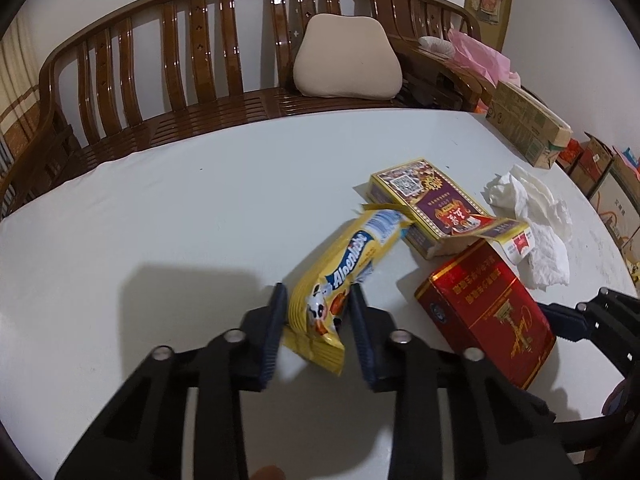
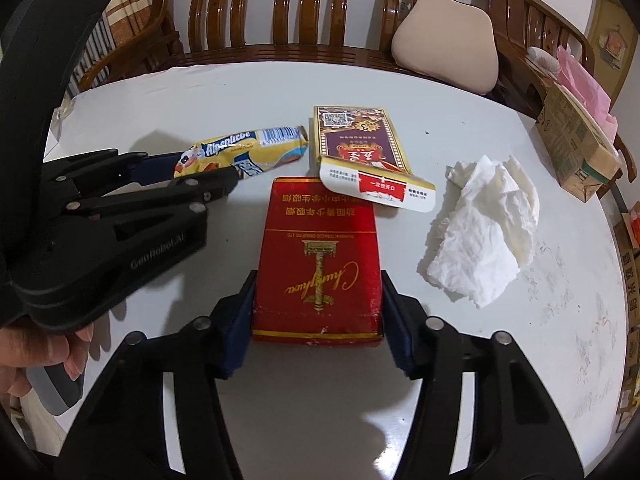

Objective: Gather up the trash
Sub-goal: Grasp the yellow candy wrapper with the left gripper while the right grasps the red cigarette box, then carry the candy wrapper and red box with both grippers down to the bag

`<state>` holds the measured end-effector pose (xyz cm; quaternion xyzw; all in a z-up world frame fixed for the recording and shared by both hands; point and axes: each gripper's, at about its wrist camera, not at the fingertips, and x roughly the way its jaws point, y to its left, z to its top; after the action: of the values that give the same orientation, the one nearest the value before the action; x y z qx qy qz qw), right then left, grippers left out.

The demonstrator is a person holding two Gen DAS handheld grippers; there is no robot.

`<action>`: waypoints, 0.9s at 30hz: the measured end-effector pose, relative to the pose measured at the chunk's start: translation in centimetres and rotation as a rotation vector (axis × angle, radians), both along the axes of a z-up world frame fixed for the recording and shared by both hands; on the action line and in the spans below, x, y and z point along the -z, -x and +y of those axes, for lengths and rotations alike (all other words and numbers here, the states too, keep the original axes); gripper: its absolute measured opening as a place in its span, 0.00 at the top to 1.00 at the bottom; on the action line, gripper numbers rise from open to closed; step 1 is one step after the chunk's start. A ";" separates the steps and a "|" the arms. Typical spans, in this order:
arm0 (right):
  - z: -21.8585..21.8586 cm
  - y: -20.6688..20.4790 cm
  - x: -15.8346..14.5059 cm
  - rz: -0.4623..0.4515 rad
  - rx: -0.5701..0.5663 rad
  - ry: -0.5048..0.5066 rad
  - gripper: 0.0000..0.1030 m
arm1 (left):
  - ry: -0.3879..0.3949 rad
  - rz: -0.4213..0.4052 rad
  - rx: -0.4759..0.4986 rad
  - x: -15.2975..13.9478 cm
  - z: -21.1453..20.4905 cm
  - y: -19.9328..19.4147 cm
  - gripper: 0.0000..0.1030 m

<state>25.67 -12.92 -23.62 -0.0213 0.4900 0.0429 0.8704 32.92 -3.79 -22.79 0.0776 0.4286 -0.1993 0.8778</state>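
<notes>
A yellow Alpenliebe candy wrapper (image 1: 340, 276) lies on the white table (image 1: 160, 220). My left gripper (image 1: 317, 292) is shut on its near end, a pad pressing each side. Just right of it lies a red cigarette pack (image 2: 316, 256), and my right gripper (image 2: 318, 280) is shut on it, pads against its two long sides. Behind the pack lies a torn-open purple and gold carton (image 2: 356, 140). A crumpled white tissue (image 2: 484, 232) lies to the right. In the right wrist view the left gripper (image 2: 208, 178) comes in from the left onto the wrapper (image 2: 248, 148).
A wooden bench (image 1: 160, 60) with a beige cushion (image 1: 348, 60) runs along the table's far edge. A cardboard drink carton (image 2: 576, 148) stands at the table's far right corner, with pink paper behind it. A hand (image 2: 36, 352) holds the left gripper's handle.
</notes>
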 end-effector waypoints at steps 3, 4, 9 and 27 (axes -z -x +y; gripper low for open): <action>0.0 0.1 0.0 -0.007 0.001 -0.002 0.47 | 0.019 0.006 -0.004 0.0 0.3 0.0 0.79; 0.0 0.2 0.1 -0.009 0.000 0.000 0.48 | 0.020 0.006 -0.005 0.0 0.4 0.0 0.79; 0.2 0.4 0.0 -0.014 -0.006 0.014 0.48 | 0.033 0.006 -0.026 0.0 0.8 0.1 0.82; 0.1 4.5 -2.4 -0.052 -0.045 -0.017 0.49 | 0.059 -0.021 -0.074 -1.1 2.0 5.0 0.87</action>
<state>21.17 -12.84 -21.22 -0.0262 0.4663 0.0659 0.8818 27.92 -1.78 -21.65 0.0379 0.4157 -0.1784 0.8911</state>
